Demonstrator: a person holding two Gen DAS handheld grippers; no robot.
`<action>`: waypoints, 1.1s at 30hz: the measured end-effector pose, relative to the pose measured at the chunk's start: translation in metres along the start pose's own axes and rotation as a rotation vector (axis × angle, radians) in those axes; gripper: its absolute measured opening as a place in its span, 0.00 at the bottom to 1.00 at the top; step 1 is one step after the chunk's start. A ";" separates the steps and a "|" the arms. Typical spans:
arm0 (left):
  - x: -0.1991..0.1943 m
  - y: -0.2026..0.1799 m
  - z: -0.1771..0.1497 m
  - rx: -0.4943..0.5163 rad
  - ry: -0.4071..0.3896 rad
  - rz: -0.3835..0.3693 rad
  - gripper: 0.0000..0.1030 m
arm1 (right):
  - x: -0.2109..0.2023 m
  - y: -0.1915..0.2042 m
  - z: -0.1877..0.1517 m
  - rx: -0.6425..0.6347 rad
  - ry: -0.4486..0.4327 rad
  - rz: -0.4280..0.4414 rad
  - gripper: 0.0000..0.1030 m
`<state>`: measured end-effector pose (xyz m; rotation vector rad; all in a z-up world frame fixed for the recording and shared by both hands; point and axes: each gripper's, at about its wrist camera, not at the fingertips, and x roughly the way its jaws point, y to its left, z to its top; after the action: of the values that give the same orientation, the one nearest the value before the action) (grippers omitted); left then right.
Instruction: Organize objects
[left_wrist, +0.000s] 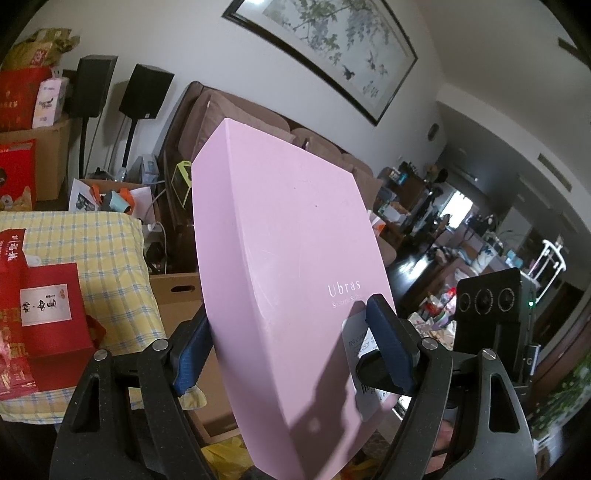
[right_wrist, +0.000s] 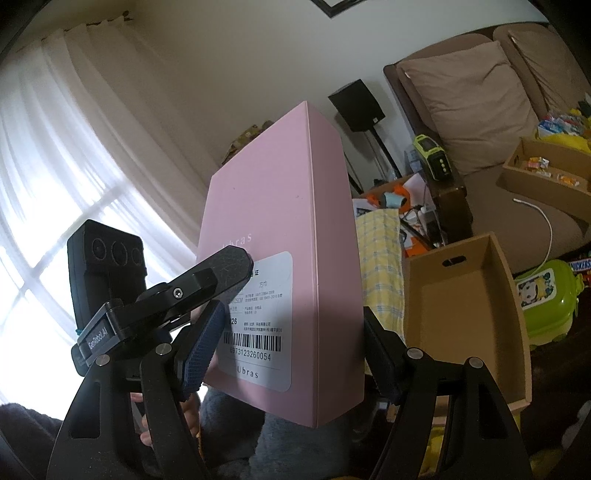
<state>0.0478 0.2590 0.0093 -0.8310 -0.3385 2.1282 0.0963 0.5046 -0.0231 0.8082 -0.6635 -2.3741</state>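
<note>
left claw (left_wrist: 291, 347): clamped on pink box (left_wrist: 284, 258)
right claw (right_wrist: 284, 354): gripping it too
tip: keep both squeezes even, lower it level into the cardboard box (right_wrist: 476, 295)

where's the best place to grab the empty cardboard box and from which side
Take the cardboard box by the end wall with the cut-out handle slot, coming from above. It sits open-topped and empty, so one tool pad can drop inside and the other outside that thin upright wall. Both tools currently clamp the pink Ubras box.
</note>
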 end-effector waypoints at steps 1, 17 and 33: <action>0.001 0.001 0.000 -0.001 0.001 0.000 0.76 | 0.000 -0.001 0.000 0.001 0.000 -0.001 0.72; 0.016 0.001 -0.002 -0.009 0.024 0.006 0.76 | 0.003 -0.018 0.001 0.026 0.012 -0.008 0.72; 0.026 -0.002 -0.006 -0.007 0.041 0.034 0.76 | 0.006 -0.028 0.001 0.046 0.032 -0.013 0.73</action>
<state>0.0417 0.2800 -0.0059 -0.8887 -0.3125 2.1391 0.0829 0.5216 -0.0415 0.8707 -0.7035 -2.3608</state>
